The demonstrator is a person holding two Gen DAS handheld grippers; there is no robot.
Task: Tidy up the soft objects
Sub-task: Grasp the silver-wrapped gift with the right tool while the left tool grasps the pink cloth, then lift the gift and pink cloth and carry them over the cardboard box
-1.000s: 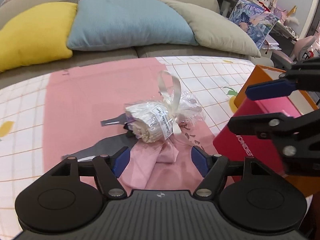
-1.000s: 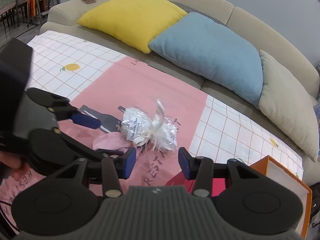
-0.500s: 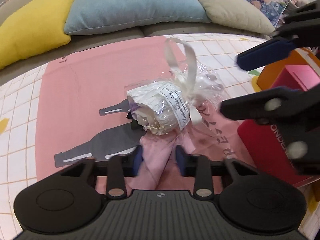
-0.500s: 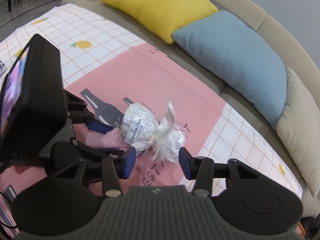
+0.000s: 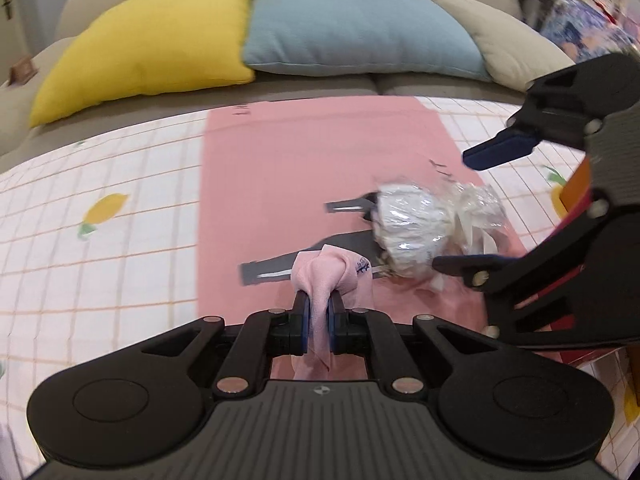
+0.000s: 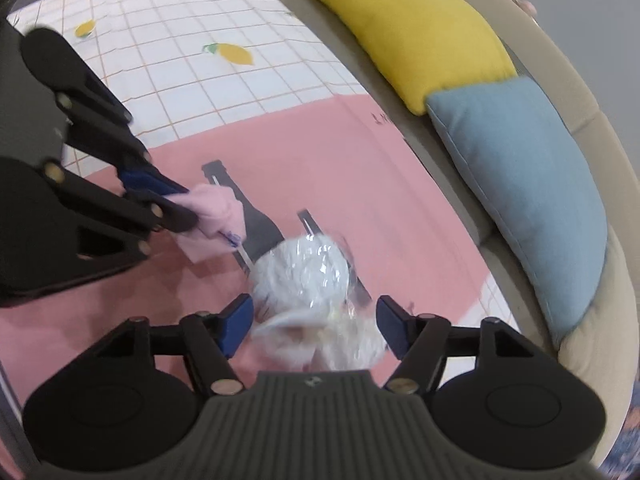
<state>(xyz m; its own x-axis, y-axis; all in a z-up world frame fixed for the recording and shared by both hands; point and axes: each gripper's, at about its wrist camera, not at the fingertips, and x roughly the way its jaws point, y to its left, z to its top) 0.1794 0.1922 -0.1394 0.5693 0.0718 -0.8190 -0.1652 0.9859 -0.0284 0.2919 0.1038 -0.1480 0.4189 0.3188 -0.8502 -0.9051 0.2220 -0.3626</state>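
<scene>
Pink cloth (image 5: pixel 329 271) is now pinched between the closing jaws of the left claw (image 5: pixel 318 318), where a second ago those jaws stood wide apart just short of it. Both blue pads press on the fabric: a bunched fold stands up above the fingertips and a tail hangs down behind them, so this grip looks secure enough to lift. The cloth's far edge lies just beside the wrapped bundle (image 5: pixel 416 224), and whether they touch I cannot tell.

The right claw (image 6: pixel 314 320) has also shifted: it has come down over the bundle and rolled, and its jaws are opening. The bundle, a white soft thing in crinkled clear film with a pale ribbon (image 6: pixel 288 322), lies between the two blue pads in the right wrist view, its gathered, ribboned end nearest the camera and its rounded end pointing away. The pads stand clear of the film on both sides, so nothing is gripped there yet. Blur smears the ribbon end, and I cannot tell how deep the fingertips reach.

Both items rest on the pink panel (image 5: pixel 320 160) of a lemon-print sheet (image 5: pixel 100 200), in front of a sofa with a yellow cushion (image 5: pixel 152 44) and a blue cushion (image 5: pixel 352 24).

For the task, I judge that one soft item is secured and the second is lined up for a grasp; closing the right jaws on the bundle seems the natural next move.
</scene>
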